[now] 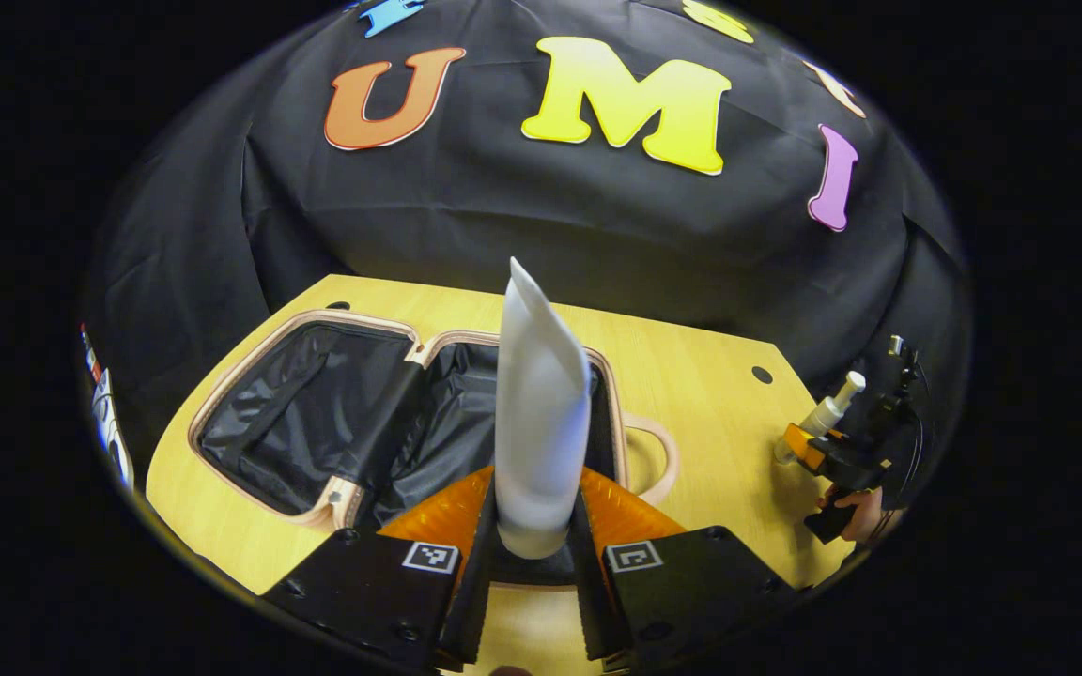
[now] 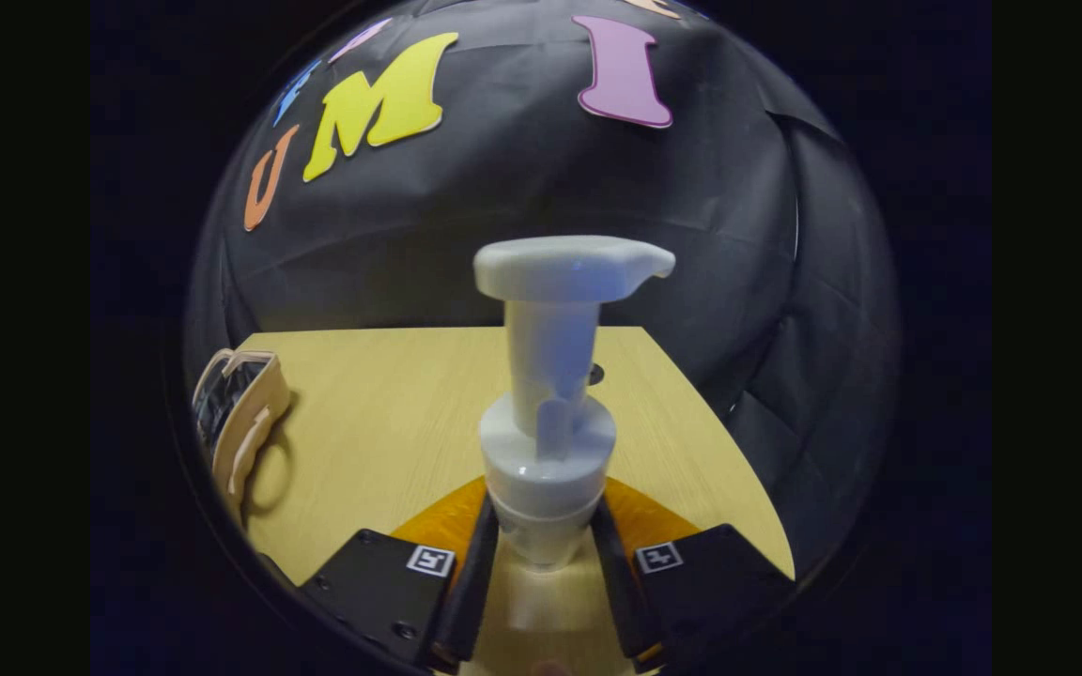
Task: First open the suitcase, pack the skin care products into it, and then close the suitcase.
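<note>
Clamped upright between both fingers of my left gripper [image 1: 533, 549] is a white tube [image 1: 541, 422], above the open suitcase [image 1: 353, 422] on the desk [image 1: 691, 394]. Both fingers of my right gripper [image 2: 541, 563] pinch a pump bottle [image 2: 550, 394] near the desk's right edge.

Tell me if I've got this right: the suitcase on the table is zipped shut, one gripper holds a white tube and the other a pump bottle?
Not quite. The left gripper view shows the suitcase lying open, its dark lining exposed. The rest holds: the left gripper grips the white tube, and the right gripper grips the pump bottle.
</note>
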A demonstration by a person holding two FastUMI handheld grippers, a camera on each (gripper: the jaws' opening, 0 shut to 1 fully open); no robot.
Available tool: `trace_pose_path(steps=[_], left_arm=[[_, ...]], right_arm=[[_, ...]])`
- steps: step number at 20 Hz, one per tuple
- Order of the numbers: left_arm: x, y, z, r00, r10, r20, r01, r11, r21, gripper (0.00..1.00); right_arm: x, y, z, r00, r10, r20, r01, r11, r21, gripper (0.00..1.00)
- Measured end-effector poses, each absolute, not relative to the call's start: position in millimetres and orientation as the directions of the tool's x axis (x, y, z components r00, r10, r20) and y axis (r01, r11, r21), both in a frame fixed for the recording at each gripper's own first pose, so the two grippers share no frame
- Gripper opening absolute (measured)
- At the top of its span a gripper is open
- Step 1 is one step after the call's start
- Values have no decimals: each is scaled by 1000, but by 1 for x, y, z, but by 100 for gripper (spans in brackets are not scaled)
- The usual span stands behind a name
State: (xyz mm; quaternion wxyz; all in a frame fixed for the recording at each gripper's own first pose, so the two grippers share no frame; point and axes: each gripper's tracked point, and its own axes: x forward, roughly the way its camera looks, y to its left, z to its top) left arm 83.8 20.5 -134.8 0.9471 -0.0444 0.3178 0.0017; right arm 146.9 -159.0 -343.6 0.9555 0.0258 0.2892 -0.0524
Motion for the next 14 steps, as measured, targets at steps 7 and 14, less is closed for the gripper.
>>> trace_pose_path(steps=[7, 14], left_arm=[[116, 57, -179, 675, -193, -712, 98, 980, -173, 43], [115, 76, -238, 419, -184, -889, 91, 983, -160, 41]], right_arm=[[111, -155, -298, 804, -9, -594, 69, 995, 78, 48], [33, -131, -201, 800, 136, -584, -60, 987, 148, 48]])
